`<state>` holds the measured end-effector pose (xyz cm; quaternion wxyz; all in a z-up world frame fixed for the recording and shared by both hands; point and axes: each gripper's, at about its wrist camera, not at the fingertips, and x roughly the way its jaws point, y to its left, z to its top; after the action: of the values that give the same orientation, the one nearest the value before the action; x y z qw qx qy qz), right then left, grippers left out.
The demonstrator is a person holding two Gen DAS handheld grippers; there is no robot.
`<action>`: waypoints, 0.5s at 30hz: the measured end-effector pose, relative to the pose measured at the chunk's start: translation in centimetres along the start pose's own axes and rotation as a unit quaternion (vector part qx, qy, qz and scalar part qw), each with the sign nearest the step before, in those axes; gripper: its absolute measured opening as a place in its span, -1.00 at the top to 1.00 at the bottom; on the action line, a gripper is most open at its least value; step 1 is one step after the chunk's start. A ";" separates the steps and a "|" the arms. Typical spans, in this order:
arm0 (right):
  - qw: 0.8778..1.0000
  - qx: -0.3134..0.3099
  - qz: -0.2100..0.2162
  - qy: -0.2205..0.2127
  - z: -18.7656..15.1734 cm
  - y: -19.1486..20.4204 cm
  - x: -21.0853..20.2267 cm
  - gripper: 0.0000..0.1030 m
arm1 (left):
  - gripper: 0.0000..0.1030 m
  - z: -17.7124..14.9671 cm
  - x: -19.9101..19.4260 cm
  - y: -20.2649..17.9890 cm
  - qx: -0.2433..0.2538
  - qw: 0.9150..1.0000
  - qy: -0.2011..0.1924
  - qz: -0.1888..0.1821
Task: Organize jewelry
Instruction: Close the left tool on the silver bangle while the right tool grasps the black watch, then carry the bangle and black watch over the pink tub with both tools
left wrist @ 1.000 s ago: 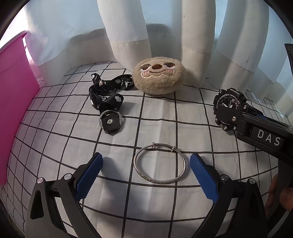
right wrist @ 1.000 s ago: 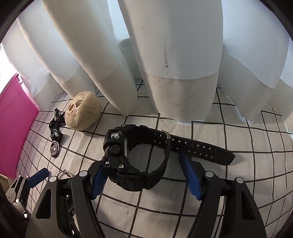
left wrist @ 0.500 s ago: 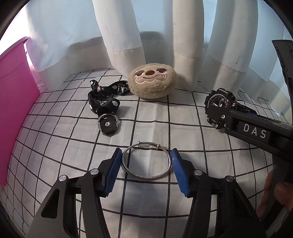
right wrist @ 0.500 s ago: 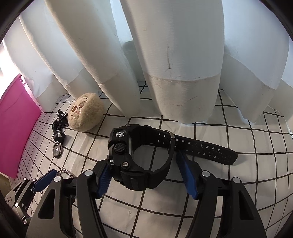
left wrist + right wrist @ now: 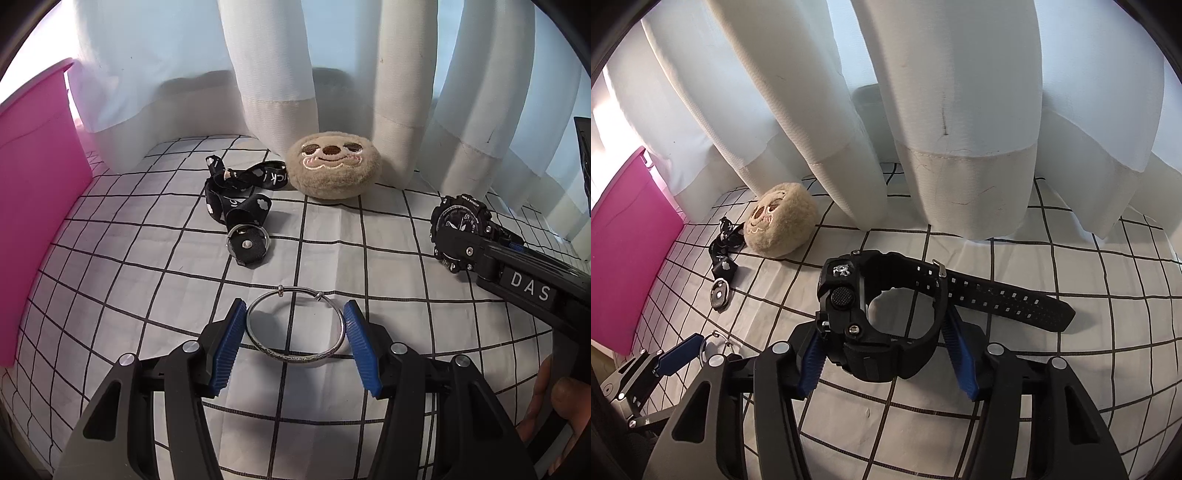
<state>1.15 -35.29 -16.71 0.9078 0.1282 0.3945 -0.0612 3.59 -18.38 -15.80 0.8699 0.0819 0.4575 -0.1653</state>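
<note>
Right now my left gripper (image 5: 294, 341) clasps the silver bangle (image 5: 295, 325), its blue pads touching the ring on either side; the bangle is a thin metal hoop with two small beads on its far edge, lying on the checked cloth (image 5: 147, 295); its near rim looks raised off the cloth, though I cannot be sure. My right gripper (image 5: 888, 354) has the black watch (image 5: 882, 317) between its blue pads and its jaws are closing on it, the pads already pressing the case and the band loop; the watch is chunky, with knurled buttons on its side and a perforated strap trailing right. From the right wrist view the dial is turned away and unreadable; from the left wrist view part of the watch hides behind my right gripper's body. Farther back lie a black lanyard (image 5: 240, 199) and a plush sloth face (image 5: 334, 170) against the white curtain (image 5: 273, 74); a pink bin (image 5: 33, 206) is cut off at the left edge.
</note>
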 end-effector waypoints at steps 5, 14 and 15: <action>1.000 0.000 0.004 0.001 -0.5 0.8 -0.8 -0.07 | -0.03 0.2 -1.0 1.0 -0.004 1.000 -0.005 0.001; 1.000 -0.012 0.012 0.005 -1.5 3.8 -3.1 -0.07 | -0.03 0.4 -4.1 4.1 -0.014 1.000 -0.017 0.009; 1.000 -0.015 0.013 0.005 -1.6 4.3 -3.4 -0.07 | -0.03 0.5 -4.5 4.5 -0.015 1.000 -0.019 0.010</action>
<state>-1.40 -30.71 -14.47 0.9084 0.1201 0.3981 -0.0435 3.24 -13.39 -11.83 0.8811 0.0701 0.4426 -0.1513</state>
